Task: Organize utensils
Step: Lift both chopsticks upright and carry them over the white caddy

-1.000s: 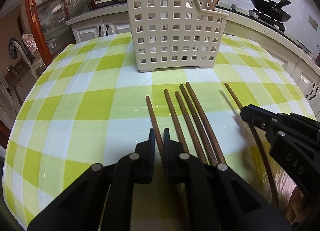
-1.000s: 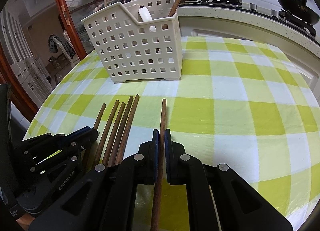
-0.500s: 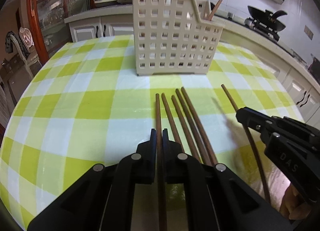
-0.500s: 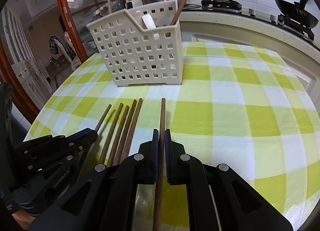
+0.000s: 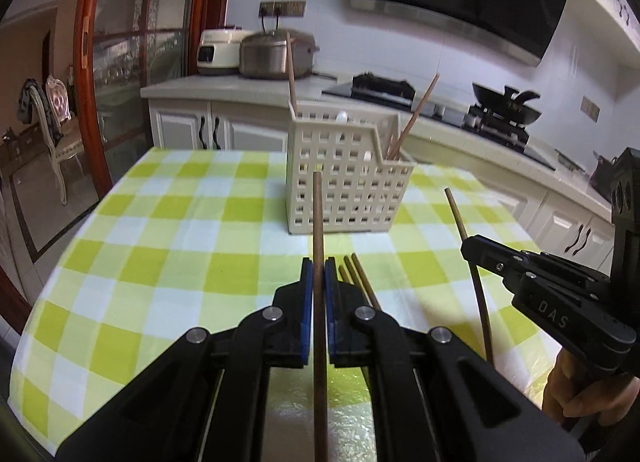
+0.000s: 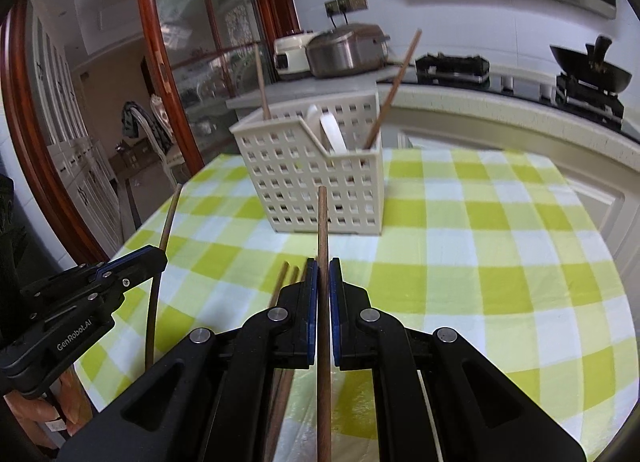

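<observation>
My left gripper (image 5: 319,268) is shut on a brown chopstick (image 5: 318,218) and holds it lifted, tip toward the cream perforated basket (image 5: 344,178). My right gripper (image 6: 323,268) is shut on another brown chopstick (image 6: 322,222), also raised off the table. Each gripper shows in the other's view: the right one (image 5: 468,248) with its chopstick (image 5: 458,214), the left one (image 6: 160,256) with its chopstick (image 6: 170,218). Three chopsticks (image 5: 356,274) lie on the checked cloth between them, also in the right wrist view (image 6: 286,278). The basket (image 6: 316,178) holds two upright chopsticks and a white spoon (image 6: 332,132).
The table carries a green and white checked cloth (image 5: 180,246). A kitchen counter (image 5: 224,86) with a rice cooker (image 5: 218,52) and a steel pot (image 5: 276,54) runs behind, with a stove and wok (image 5: 506,102) to the right. A chair (image 5: 56,130) stands at far left.
Both grippers have lifted their chopsticks off the table and tilted them up, so the views now look level at the basket and kitchen. The three loose chopsticks stay on the cloth.
</observation>
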Demonstrator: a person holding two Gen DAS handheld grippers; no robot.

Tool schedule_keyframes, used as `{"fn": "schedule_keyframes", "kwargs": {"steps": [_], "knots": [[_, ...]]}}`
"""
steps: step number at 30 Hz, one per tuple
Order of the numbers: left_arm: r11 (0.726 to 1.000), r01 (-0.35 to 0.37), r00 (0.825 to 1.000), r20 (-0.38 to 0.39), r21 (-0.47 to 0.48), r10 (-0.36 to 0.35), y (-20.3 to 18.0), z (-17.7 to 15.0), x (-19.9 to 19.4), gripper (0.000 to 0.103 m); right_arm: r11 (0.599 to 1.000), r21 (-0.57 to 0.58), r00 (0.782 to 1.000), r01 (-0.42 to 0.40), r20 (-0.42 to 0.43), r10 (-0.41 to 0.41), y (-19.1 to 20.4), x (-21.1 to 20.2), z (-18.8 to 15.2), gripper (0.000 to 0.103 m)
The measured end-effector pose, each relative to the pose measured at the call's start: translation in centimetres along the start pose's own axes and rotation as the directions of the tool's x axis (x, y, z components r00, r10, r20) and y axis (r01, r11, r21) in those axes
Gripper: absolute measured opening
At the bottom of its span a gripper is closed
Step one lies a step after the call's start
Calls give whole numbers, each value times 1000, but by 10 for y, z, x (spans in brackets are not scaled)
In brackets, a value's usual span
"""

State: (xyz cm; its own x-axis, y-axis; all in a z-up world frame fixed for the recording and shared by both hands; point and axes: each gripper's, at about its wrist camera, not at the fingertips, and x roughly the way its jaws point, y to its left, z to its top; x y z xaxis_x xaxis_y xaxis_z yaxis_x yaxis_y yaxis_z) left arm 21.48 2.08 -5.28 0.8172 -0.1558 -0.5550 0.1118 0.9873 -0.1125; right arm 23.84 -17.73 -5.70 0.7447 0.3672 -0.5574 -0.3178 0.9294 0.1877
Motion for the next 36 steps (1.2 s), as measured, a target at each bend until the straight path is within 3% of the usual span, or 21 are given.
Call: {"fn": "schedule_keyframes", "kwargs": {"steps": [22,36], "knots": [[998,-9,974,227,62,-5,-14,0,-88,6,998,-63,983,0,181,12,30,-71,14,7],[998,-1,966,257,68,-16,-14,5,-91,6,999,-40,973,-1,232,10,23,-80,19,7]]}}
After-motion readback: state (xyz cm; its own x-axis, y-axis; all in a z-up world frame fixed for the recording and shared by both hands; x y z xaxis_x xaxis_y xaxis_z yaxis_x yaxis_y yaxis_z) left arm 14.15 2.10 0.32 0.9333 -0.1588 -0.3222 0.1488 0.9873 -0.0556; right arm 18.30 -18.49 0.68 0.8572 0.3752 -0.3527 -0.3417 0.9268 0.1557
